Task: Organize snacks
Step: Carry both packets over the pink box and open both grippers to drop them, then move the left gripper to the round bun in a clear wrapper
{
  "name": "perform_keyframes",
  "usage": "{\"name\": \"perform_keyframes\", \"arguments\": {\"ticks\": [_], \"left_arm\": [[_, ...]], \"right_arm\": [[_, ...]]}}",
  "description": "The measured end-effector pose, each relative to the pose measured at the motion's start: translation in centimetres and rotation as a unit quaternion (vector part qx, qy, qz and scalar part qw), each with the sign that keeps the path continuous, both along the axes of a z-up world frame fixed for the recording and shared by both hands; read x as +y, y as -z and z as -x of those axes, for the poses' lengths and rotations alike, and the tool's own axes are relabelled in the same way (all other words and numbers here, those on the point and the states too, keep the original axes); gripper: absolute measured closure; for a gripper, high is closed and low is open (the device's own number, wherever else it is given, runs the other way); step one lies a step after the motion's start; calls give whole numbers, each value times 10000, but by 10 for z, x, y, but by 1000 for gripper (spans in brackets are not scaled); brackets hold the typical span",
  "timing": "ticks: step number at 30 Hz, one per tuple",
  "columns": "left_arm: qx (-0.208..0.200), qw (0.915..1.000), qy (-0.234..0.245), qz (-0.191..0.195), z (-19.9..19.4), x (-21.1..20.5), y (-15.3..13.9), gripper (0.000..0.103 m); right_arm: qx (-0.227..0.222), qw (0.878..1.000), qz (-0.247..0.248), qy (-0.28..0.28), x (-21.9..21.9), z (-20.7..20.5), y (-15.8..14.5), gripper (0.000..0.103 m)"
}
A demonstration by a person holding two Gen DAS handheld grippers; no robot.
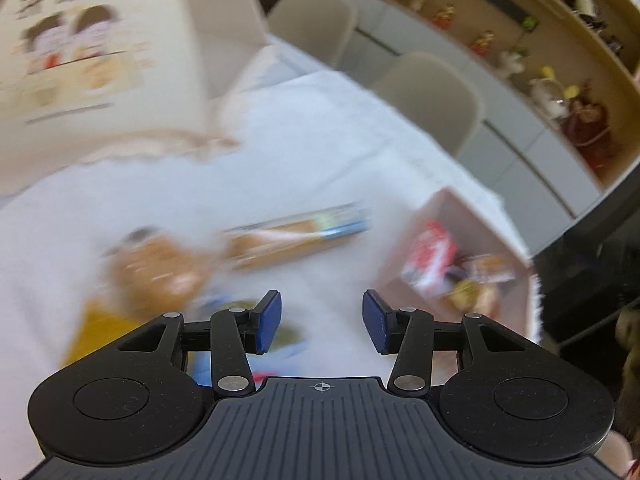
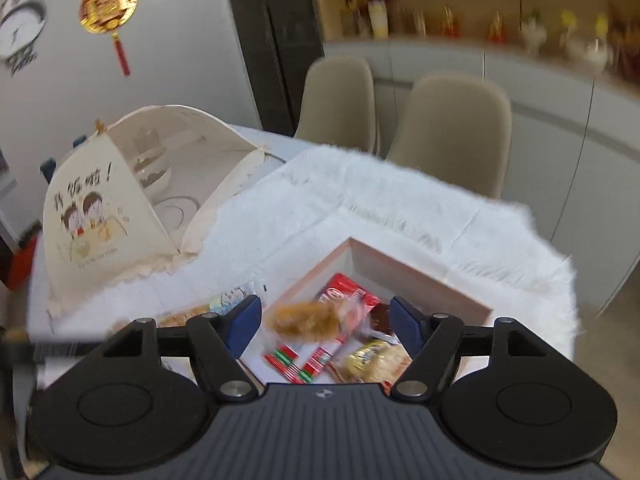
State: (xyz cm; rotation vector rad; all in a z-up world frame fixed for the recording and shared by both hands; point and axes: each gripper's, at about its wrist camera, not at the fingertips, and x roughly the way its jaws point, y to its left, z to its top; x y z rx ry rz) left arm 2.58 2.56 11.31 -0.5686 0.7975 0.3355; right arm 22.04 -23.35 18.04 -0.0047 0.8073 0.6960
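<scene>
Between the right gripper's (image 2: 326, 320) pads: a brown snack (image 2: 304, 320).

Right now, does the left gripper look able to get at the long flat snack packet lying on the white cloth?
Probably yes. The left gripper stands open and empty, and the long snack packet lies flat on the white cloth just ahead, bare cloth between them.

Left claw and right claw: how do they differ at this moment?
The left claw gapes over bare white cloth, nothing between its pads; the right claw hangs over the box, a blurred brown snack between its pads, seemingly untouched. Both are open with blue pads.
</scene>
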Motion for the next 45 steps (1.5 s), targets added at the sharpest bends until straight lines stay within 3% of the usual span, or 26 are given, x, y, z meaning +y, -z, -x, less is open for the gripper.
{"name": "perform_keyframes", "arguments": {"ticks": [4,7,16,22,28,30,34,36,38,41,45], "left_arm": [[119,9994,-311,59,40,34,19,53],[233,9989,-397,112,53,52,29,53],[279,9977,-589,171,72,99,53,53],[311,9965,-711,324,79,130,66,54],[319,9961,292,771,76,125,80,58],[429,9904,775,1057,75,114,81,59],[716,9697,1915,1334,79,81,80,61],[646,9648,2156,1364,82,74,73,74],[430,9711,2044,1158,79,79,61,74],[145,9860,1491,733,61,99,43,74],[-109,9902,1310,466,2,111,22,74]], "right_arm": [[74,9984,499,263,25,-9,23,32],[0,9964,843,33,60,8,41,32],[421,9938,726,-729,130,110,76,32],[781,9910,790,-743,174,160,104,32],[694,9891,1058,-749,197,181,113,32],[519,9877,1337,-616,200,179,116,32],[31,9798,1964,-377,189,176,124,31],[-34,9776,2099,-168,174,174,128,26],[132,9796,2003,104,157,170,127,25],[339,9818,1850,282,143,171,123,25],[441,9828,1762,320,135,181,118,25]]}}
